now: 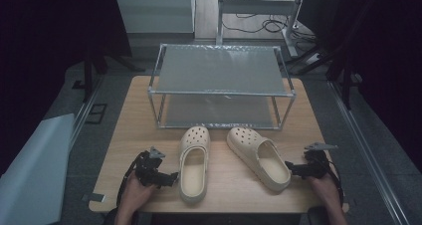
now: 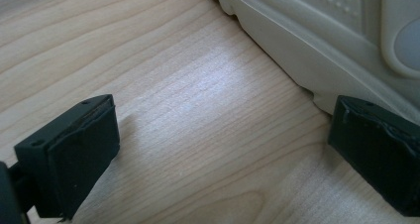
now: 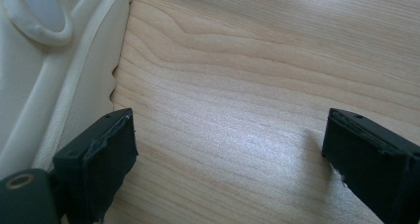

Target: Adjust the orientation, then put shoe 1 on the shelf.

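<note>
- The person's hands are seen at the near edge of the tabletop [image 1: 124, 115] in the high view, the left hand [image 1: 133, 192] toward the near left corner and the right hand [image 1: 323, 187] toward the near right corner.
- The left gripper [image 1: 166, 177] is held low over the wood, just left of the left shoe [image 1: 194, 163]. In the left gripper view its jaws are spread wide with bare wood between them and nothing gripped [image 2: 223, 149]; one jaw is placed right against the sole of the left shoe [image 2: 317, 40].
- The right gripper [image 1: 293, 169] is held low just right of the right shoe [image 1: 259, 158]. In the right gripper view its jaws are likewise parted wide over bare wood, with nothing held [image 3: 230, 154]; one jaw is set right beside the sole of the right shoe [image 3: 59, 70].
- Both cream shoes are set on the near half of the tabletop, soles down, toes toward the far edge. The left shoe is laid roughly straight, near the middle of the near edge; the right shoe is angled, its heel turned toward the near right corner. The two toes are near each other, the heels well apart.
- A metal-framed rack [image 1: 221, 91] with two shelves is placed on the far half of the tabletop, just behind the toes. Both shelves are bare.
</note>
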Demonstrator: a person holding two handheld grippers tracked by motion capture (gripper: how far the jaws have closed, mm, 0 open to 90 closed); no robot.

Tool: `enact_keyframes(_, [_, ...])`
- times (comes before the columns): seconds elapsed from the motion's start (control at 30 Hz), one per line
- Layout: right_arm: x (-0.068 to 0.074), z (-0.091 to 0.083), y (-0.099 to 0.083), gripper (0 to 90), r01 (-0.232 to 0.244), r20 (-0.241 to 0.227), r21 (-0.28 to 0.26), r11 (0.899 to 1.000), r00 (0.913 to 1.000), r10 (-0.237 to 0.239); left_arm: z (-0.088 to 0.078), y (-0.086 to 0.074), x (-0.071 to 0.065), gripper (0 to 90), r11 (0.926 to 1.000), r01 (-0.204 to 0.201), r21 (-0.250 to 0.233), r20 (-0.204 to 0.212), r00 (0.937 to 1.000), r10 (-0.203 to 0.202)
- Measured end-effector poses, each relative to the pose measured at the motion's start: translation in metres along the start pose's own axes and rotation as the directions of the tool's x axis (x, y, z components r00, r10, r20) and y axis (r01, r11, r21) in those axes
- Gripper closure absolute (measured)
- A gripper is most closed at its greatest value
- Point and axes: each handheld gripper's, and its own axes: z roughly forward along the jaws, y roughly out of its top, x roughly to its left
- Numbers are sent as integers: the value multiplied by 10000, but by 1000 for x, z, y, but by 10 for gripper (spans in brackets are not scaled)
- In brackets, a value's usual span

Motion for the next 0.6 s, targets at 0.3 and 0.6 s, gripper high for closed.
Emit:
enact_keyframes(0.3, [0, 0, 0, 72, -4, -35, 21, 10000, 10000, 4, -13, 0, 7, 7, 9985, 356, -423, -31, 9994, -358])
enact_keyframes(0.6, [0, 0, 0, 79, 13, -32, 46, 10000, 10000, -13, -32, 10, -1, 51, 9947, 394, -951, 178, 9991, -379])
